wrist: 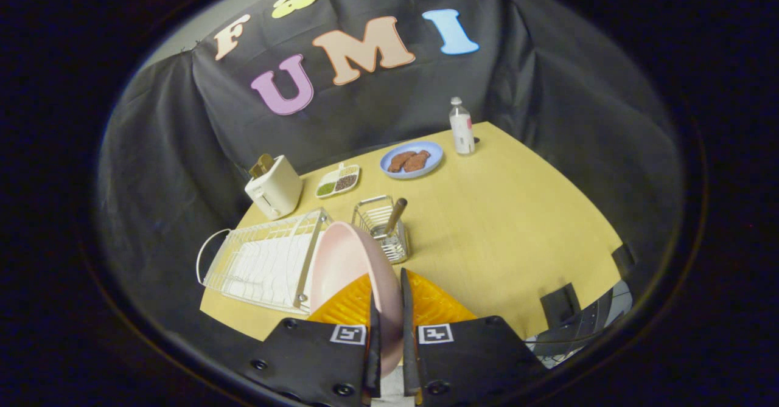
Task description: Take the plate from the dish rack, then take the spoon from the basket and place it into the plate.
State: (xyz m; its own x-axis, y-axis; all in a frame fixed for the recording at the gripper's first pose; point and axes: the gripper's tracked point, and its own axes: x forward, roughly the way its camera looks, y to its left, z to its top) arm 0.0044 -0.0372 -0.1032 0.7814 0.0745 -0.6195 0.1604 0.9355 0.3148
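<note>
A pink plate [347,267] stands on edge between my fingers, held up above the wooden table [517,230]. My gripper [389,300] is shut on the plate's rim, one finger on each face. The white wire dish rack [261,261] lies just left of the plate, its slots bare. Beyond the plate stands a small wire basket [384,227] with the spoon's handle [395,214] sticking up out of it. Part of the basket is hidden behind the plate.
An orange ribbed mat [435,306] lies under the fingers. Farther back are a white toaster [275,187], a divided dish of seeds [338,181], a blue plate with brown food [412,159] and a small bottle [462,126]. Black chair parts [572,309] show beyond the table's right edge.
</note>
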